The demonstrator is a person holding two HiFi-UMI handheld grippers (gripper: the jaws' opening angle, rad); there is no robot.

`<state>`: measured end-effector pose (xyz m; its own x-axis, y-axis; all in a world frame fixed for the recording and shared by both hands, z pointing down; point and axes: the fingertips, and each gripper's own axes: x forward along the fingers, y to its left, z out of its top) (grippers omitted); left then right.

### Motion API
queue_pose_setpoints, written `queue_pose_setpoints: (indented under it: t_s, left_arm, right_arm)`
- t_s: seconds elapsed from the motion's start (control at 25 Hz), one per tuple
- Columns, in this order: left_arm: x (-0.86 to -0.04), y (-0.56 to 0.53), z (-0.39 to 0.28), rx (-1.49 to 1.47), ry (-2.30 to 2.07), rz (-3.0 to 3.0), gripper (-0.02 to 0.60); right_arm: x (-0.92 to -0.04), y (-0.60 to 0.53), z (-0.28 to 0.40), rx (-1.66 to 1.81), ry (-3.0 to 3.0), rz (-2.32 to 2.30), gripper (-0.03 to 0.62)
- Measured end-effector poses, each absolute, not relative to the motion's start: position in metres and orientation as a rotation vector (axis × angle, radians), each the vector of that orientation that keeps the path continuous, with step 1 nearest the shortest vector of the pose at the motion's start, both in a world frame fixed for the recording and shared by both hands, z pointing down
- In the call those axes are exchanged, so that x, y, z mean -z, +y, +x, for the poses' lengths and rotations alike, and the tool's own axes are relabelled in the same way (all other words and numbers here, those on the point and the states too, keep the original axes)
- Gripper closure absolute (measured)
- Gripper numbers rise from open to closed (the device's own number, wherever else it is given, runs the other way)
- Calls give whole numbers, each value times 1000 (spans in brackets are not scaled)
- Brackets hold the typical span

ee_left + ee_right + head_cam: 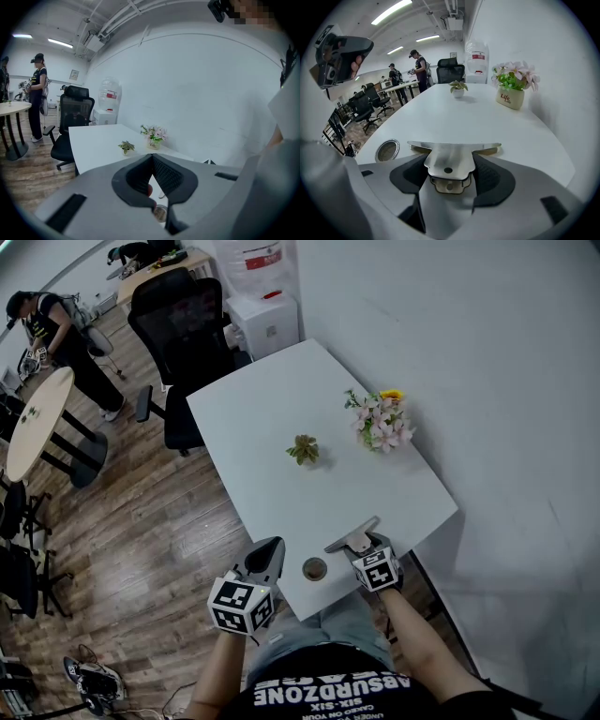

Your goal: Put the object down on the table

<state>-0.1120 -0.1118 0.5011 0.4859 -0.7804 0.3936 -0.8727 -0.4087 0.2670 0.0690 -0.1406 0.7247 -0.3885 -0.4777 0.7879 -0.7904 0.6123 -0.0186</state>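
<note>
Right gripper (449, 169) is pinching a metal scraper (452, 149) at the table's (267, 418) near edge.
Left gripper (152, 157) is hanging pressed together, empty; a round hole (314, 569) is near, a plant (303, 449) and flowers (382, 421) far.

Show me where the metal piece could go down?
Free: the bare table between the round hole and the small plant, and the far end beside the office chair. Crowded only around the flower pot by the wall.

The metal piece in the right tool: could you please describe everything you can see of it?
The metal piece is a flat, silvery, T-shaped plate: a wide, slightly curved bar in front, a narrower tab with one small hole. A yellowish layer shows beneath. The right tool is shut on the tab, holding it roughly level over the near edge of the white table; whether they touch is unclear.
</note>
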Motion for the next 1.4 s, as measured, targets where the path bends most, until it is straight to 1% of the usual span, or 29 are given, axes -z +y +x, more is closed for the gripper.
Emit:
queue_pose_setpoints:
  t_s: [0.56,0.64,1.4]
  left_arm:
    - [-496,-105,-112,-285,-1364,2313,575]
    - [-496,-103,-113,-288,-1362,2315,577]
    - [-493,-96,-103,-282,-1358,2319,577]
  right_arm:
    - [-722,-137,71,-575,-2026,1032,309]
    - [-719,-137,71,-576,-2038,1042,295]
    - [-646,-147,74,-572,-2207,1175,287]
